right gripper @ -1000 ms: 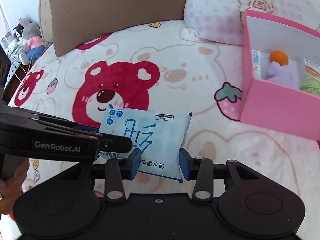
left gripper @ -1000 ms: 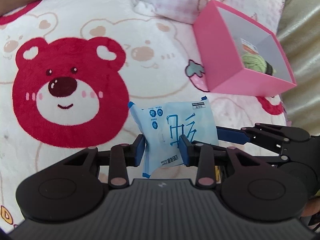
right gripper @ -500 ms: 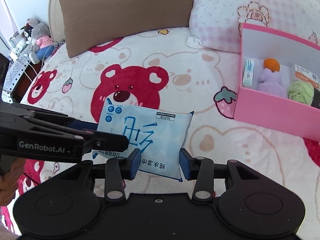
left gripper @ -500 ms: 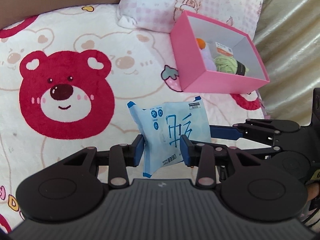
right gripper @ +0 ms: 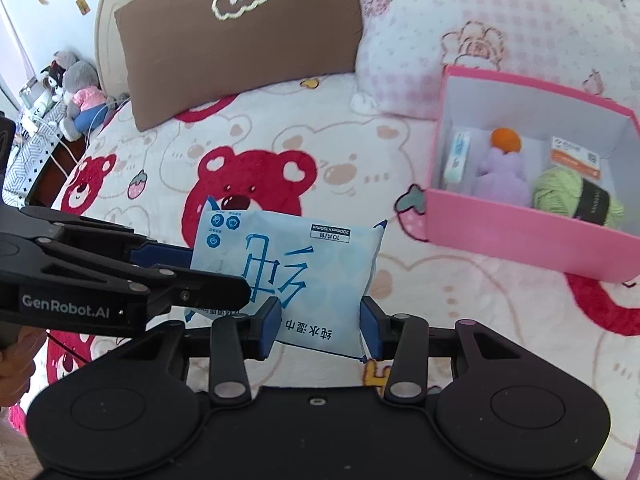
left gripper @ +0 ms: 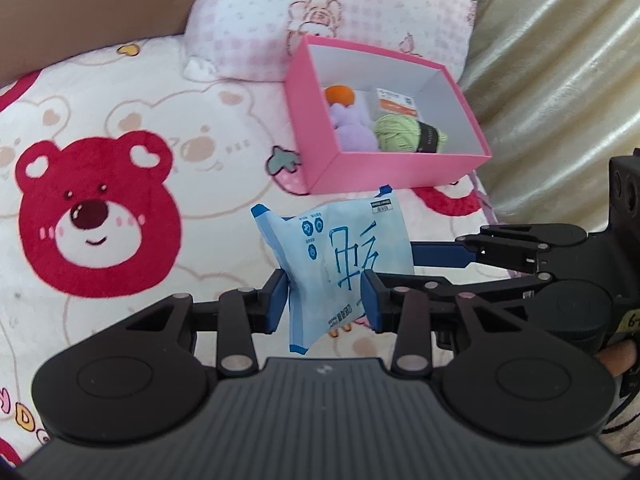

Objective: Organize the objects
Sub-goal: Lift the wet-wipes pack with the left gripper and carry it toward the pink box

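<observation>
Both grippers share one load: the left gripper (left gripper: 324, 296) has its jaws closed on one side of the blue wet-wipe pack (left gripper: 340, 264), and the right gripper (right gripper: 318, 324) pinches the neighbouring side, so the pack hangs clear above the bear-print blanket (left gripper: 120, 128), short of the pink box (left gripper: 320, 152). The step in hand looks like carrying the pack over to that box. To do it well, both hands should travel together at the same pace and height, since the soft pack will buckle or slip from one set of pads if they drift apart; it is already bowed between the left pads. The near wall of the box must be cleared before lowering. Inside, the green yarn ball (right gripper: 568, 196), the purple plush toy (right gripper: 500, 176), an orange ball (right gripper: 506, 140) and a small carton (right gripper: 456, 156) fill most of the floor, so the pack probably has to lie on top or stand along a wall. The way across the blanket is open; the pink pillow (right gripper: 480, 20) behind the box and the curtain (left gripper: 560, 80) to its right limit overshoot
</observation>
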A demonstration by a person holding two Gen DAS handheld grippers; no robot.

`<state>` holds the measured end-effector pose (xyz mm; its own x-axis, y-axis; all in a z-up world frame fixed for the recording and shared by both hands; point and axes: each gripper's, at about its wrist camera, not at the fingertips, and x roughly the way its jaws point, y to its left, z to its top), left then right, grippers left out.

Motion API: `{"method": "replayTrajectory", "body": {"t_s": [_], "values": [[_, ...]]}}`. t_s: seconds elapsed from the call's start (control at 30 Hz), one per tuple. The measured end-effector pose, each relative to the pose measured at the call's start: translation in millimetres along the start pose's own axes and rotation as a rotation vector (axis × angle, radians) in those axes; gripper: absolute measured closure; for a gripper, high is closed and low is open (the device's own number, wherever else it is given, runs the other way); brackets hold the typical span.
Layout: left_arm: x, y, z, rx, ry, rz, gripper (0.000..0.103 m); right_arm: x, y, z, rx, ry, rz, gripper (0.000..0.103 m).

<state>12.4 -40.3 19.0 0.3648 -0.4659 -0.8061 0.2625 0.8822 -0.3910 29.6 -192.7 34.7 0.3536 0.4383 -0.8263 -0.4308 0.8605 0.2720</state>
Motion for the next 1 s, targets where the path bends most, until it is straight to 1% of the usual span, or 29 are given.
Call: {"method": "replayTrajectory", "body": {"t_s": [0.13, 0.4, 0.73, 0.8, 1.0], "values": [[3, -19, 10, 0.037, -0.004, 0.0, 0.066, -12, -11, 2, 0.003, -0.021, -0.021, 0.054], [9, -48, 30, 0.082, -0.013, -0.006, 0.066, -28, -38, 5, 0.037, -0.039, -0.024, 0.054], [27, -83, 55, 0.138, -0.02, -0.017, 0.065, -45, -73, 13, 0.069, -0.082, -0.06, 0.054], [30, -87, 62, 0.139, -0.023, -0.022, 0.065, -47, -77, 17, 0.066, -0.094, -0.076, 0.054], [40, -93, 87, 0.137, -0.045, -0.023, 0.065, -47, -95, 31, 0.074, -0.114, -0.082, 0.054]]}}
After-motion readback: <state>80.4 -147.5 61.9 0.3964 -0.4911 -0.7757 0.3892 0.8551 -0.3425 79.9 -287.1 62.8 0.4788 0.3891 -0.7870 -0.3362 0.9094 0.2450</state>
